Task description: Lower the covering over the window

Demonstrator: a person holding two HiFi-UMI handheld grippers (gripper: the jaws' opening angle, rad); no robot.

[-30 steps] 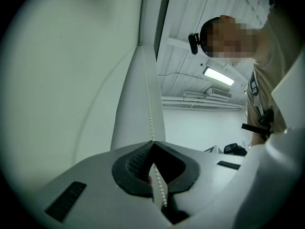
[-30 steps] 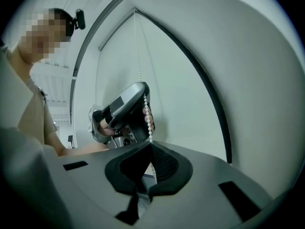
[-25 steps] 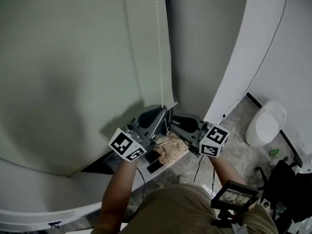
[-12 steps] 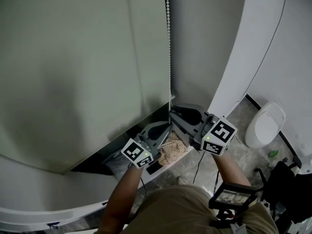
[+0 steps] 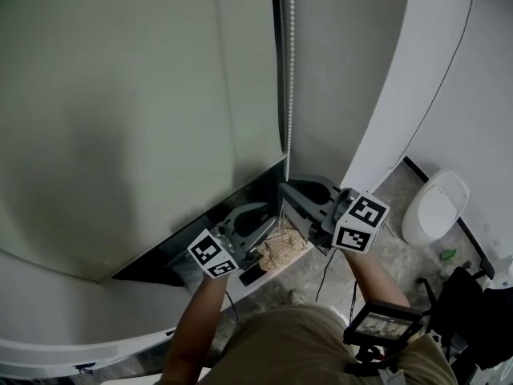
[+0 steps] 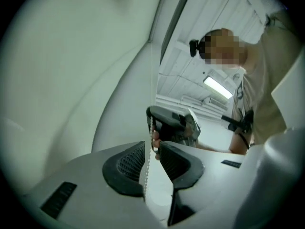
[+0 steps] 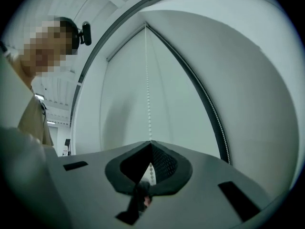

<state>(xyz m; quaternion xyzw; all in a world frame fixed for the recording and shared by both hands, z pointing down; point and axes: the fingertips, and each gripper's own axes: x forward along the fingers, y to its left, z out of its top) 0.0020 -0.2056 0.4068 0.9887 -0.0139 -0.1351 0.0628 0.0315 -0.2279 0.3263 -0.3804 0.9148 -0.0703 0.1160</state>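
A pale grey-green roller blind (image 5: pixel 144 119) covers most of the window, with a dark gap under its bottom edge. Its white bead chain (image 5: pixel 289 95) hangs along the blind's right side. My right gripper (image 5: pixel 282 189) has just closed and is shut on the chain; in the right gripper view its tips (image 7: pixel 151 143) meet around the beads, and the chain (image 7: pixel 148 99) runs up from them. Just below, my left gripper (image 5: pixel 271 219) has just opened. The chain (image 6: pixel 147 171) runs through the gap between its jaws, along the left pad. The right gripper (image 6: pixel 167 123) shows above it.
A curved white wall (image 5: pixel 385 95) rises right of the window. On the tiled floor at the right stands a white toilet (image 5: pixel 437 203). A patterned cloth (image 5: pixel 280 247) lies below the grippers. A small screen device (image 5: pixel 383 323) hangs at the person's waist.
My left gripper has dropped lower along the chain and its jaws have parted. My right gripper has risen a little and shut on the chain above the left one.
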